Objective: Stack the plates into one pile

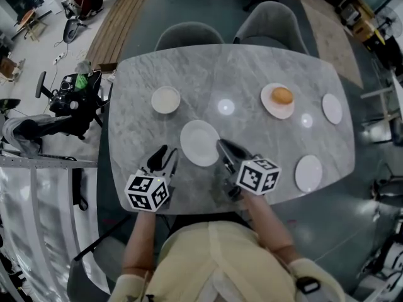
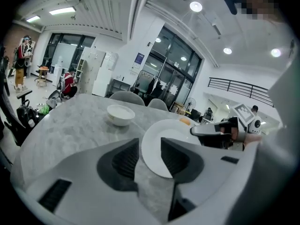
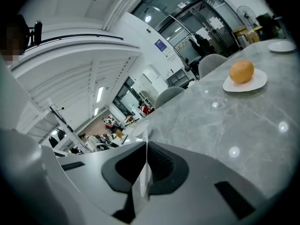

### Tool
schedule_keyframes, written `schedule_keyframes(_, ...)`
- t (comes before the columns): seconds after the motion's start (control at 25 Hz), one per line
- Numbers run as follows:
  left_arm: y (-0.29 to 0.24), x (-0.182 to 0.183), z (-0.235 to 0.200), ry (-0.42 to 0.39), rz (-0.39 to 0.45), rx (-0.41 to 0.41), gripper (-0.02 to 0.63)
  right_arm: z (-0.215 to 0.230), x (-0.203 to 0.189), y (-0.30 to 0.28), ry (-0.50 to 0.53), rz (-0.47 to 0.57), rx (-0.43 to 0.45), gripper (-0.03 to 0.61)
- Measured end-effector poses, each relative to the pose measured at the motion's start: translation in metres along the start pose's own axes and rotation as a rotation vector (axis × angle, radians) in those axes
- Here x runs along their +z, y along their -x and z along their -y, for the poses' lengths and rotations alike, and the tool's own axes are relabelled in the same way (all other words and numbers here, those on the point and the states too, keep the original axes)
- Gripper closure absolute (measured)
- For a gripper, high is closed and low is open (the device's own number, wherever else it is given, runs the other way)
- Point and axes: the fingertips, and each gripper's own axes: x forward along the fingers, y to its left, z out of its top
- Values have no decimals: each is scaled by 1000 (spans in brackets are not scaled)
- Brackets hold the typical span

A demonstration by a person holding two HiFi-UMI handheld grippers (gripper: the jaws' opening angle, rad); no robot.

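Observation:
A white plate (image 1: 196,140) is at the middle of the grey marble table (image 1: 138,80), near its front edge. My right gripper (image 1: 221,147) is shut on the plate's right rim. In the right gripper view the plate (image 3: 143,177) shows edge-on, pinched between the pads of the right gripper (image 3: 145,162). My left gripper (image 1: 169,154) stands open just left of the plate. In the left gripper view the plate (image 2: 164,132) shows beyond the spread fingertips of the left gripper (image 2: 150,150), tilted up on the side the right gripper (image 2: 215,130) holds.
A white bowl (image 1: 165,99) sits at the back left. A plate (image 1: 272,107) bearing an orange (image 1: 282,95) is at the back right. Two small white plates (image 1: 332,108) (image 1: 308,173) lie by the right edge. Two grey chairs (image 1: 189,35) stand behind the table.

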Motion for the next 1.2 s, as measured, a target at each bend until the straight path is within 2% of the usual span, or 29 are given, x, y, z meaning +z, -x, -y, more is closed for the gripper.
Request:
schedule_keyframes(0.76,0,-11,-7,54,-21,-75,451,-69,-3,17,104,10,147,566)
schedule_keyframes(1.04,16,-11,-14,125,26,-114,429,-96,-10,18,145,1,207,566)
schedule_keyframes(1.2,25,-13,-15,128,34,-134,430,-107,-16,20,157,-1,226,566)
